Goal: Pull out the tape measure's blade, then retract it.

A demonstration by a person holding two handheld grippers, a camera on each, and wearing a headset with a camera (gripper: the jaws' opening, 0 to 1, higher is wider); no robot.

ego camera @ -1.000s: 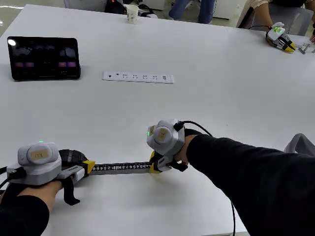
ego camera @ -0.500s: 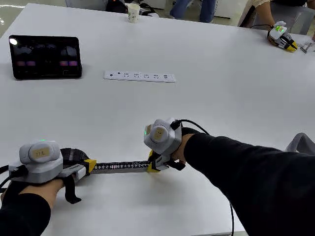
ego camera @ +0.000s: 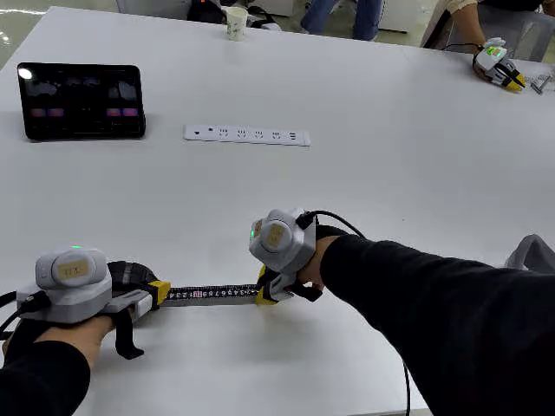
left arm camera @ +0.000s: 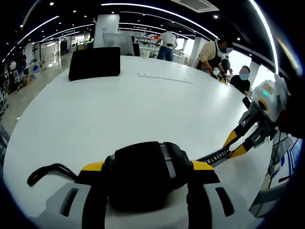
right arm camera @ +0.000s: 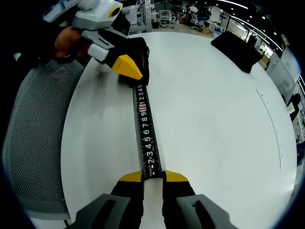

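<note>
Jaws of the left gripper (ego camera: 143, 290) clamp the black tape measure (ego camera: 130, 276) from both sides, and those of the right gripper (ego camera: 264, 296) pinch the free end of its blade (ego camera: 212, 294). In the head view both grippers sit low on the white counter (ego camera: 390, 191) near its front edge, with a short run of blade stretched flat between them. A tablet (ego camera: 81, 100), a power strip (ego camera: 246, 135) and a paper cup (ego camera: 233, 22) lie well apart toward the far side. What the cup holds I cannot tell.

In the left gripper view the tape measure sits squarely between the yellow-tipped jaws, and the blade leaves it toward the right gripper, off to the right.

In the right gripper view the jaws are closed on the blade's tip. The numbered blade runs straight ahead along their line to the tape measure. The blade's long axis joins the two grippers, so I judge that further pull or the return should follow that line.
</note>
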